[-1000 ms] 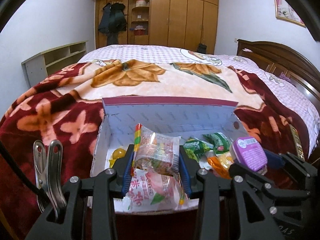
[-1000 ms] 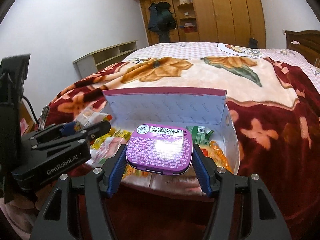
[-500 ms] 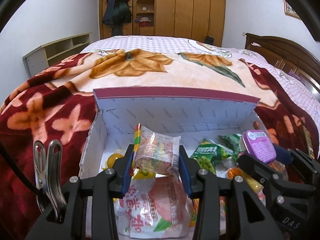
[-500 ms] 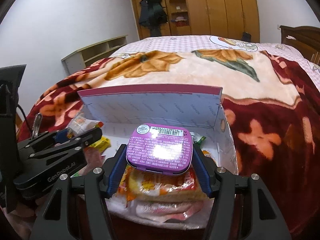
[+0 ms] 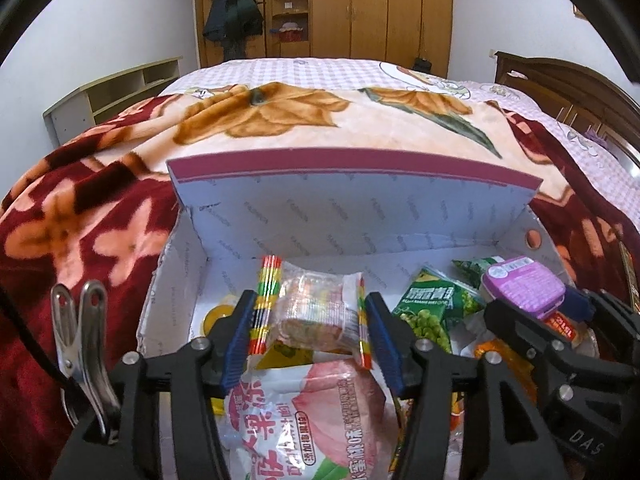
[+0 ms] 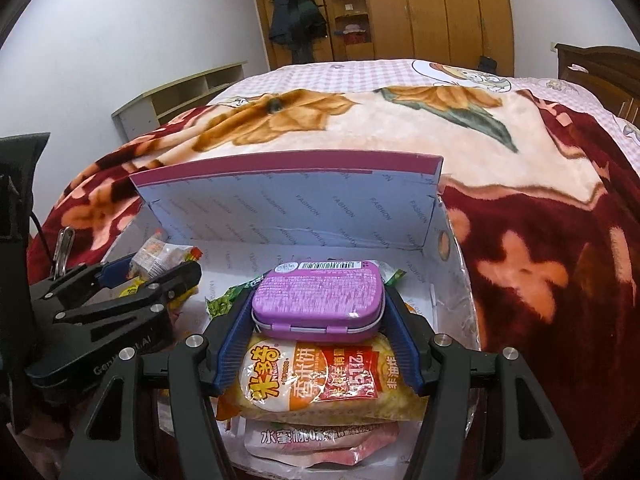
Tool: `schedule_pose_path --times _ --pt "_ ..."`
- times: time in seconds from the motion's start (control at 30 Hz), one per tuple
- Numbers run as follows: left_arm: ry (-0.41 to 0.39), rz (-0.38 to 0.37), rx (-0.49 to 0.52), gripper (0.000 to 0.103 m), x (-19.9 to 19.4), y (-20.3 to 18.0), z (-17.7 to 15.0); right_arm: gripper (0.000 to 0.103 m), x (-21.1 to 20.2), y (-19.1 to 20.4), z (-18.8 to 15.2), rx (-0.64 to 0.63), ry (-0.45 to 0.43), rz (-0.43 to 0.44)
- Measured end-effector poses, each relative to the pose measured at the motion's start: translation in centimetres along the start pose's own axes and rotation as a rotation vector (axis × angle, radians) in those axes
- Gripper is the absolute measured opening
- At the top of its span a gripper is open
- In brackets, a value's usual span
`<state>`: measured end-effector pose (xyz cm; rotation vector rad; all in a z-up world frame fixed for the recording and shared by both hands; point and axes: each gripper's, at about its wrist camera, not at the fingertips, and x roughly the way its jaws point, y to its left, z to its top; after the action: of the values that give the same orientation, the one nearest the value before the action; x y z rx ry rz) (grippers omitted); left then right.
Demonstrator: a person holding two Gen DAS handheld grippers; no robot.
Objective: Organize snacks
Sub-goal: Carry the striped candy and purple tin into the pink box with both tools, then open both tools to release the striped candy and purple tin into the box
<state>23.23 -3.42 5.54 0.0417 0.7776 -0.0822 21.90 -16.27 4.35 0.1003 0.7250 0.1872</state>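
Observation:
An open white box with a maroon-edged lid (image 5: pixel 352 208) (image 6: pixel 288 208) lies on the bed and holds several snacks. My left gripper (image 5: pixel 310 316) is shut on a small clear snack packet with striped ends (image 5: pixel 316 308), held over the box's left half above a pink peach-print bag (image 5: pixel 304 412). My right gripper (image 6: pixel 318 304) is shut on a purple tin (image 6: pixel 318 294), held over the box's right half above a yellow rice-cracker bag (image 6: pixel 316 376). Each gripper shows in the other's view: the right one with its tin (image 5: pixel 524 284), the left one with its packet (image 6: pixel 154 258).
A green pea packet (image 5: pixel 436 312) and a yellow round sweet (image 5: pixel 218 316) lie in the box. The floral red blanket (image 6: pixel 540 248) surrounds the box. A wooden headboard (image 5: pixel 568 88) is at right, a wardrobe (image 5: pixel 360 12) at the back and a low shelf (image 5: pixel 112 96) at left.
Both grippers have moved forward and down over the box with their items still held. The box now looks nearer and more of its inside shows.

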Motion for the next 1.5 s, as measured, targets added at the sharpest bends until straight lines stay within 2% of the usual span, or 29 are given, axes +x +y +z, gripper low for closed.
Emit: schedule_pose_path --times 0.13,0.23,0.37,0.5,1.03,1.5 --pt "0.009 0.004 -0.021 0.07 0.4 0.3 -0.1 0.067 0.2 0.0 0.0 0.006 0.003 -0.005" --pt "0.016 -0.006 -0.038 0.072 0.5 0.6 0.0 0.073 0.3 0.0 -0.1 0.002 0.005 -0.006" --pt "0.003 -0.003 -0.024 0.074 0.1 0.4 -0.1 0.075 0.3 0.0 -0.1 0.0 -0.001 -0.007" --pt "-0.008 0.003 -0.009 0.074 -0.6 0.1 -0.1 0.082 -0.2 0.3 0.0 -0.009 -0.021 -0.009" --pt "-0.108 -0.006 -0.029 0.074 -7.2 1.0 -0.8 0.082 -5.8 2.2 -0.3 -0.024 -0.127 0.033" --pt "-0.153 -0.021 -0.053 0.074 -12.3 1.8 -4.4 0.082 -11.0 4.4 -3.5 -0.035 -0.204 0.047"
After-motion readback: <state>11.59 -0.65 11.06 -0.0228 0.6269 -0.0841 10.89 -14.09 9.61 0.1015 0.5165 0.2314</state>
